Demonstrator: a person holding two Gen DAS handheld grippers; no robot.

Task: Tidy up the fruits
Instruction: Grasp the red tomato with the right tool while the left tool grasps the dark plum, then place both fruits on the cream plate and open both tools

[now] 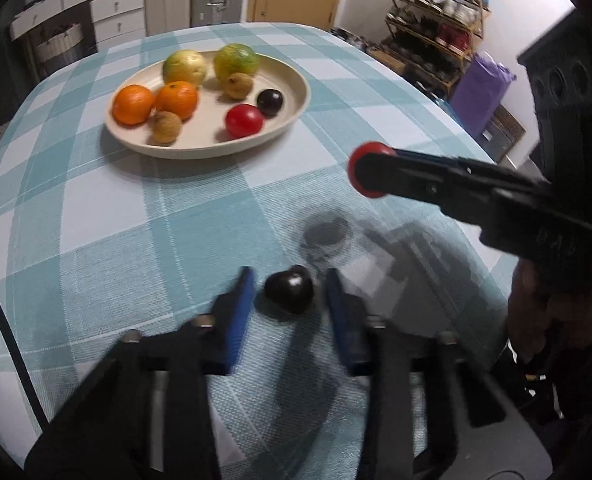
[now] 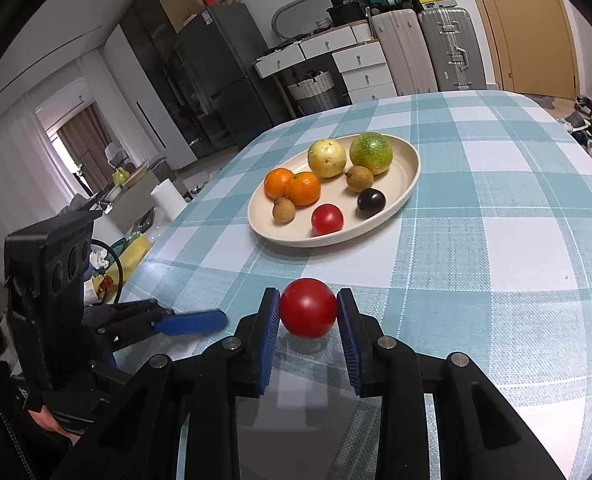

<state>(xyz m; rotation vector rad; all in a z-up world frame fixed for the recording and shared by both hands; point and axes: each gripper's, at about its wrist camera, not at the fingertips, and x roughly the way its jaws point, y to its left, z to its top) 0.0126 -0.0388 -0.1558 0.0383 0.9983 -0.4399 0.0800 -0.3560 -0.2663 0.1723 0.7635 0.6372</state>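
Note:
A cream oval plate (image 1: 292, 114) (image 2: 409, 178) sits on the checked tablecloth and holds several fruits: two oranges, two green-yellow round fruits, two small brown ones, a red tomato (image 1: 244, 121) and a dark plum (image 1: 270, 101). My left gripper (image 1: 290, 280) is open, its blue pads either side of a dark plum (image 1: 290, 294) lying on the cloth, with gaps on both sides. My right gripper (image 2: 308, 302) is shut on a red tomato (image 2: 308, 308) and holds it above the table. It also shows in the left wrist view (image 1: 369, 176), as does the left gripper in the right wrist view (image 2: 192, 322).
The table (image 2: 495, 240) is covered by a teal and white checked cloth. Behind it stand white drawers (image 2: 359, 68), suitcases (image 2: 447, 48) and a fridge (image 2: 220, 76). A shoe rack (image 1: 435, 28) stands at the right in the left wrist view.

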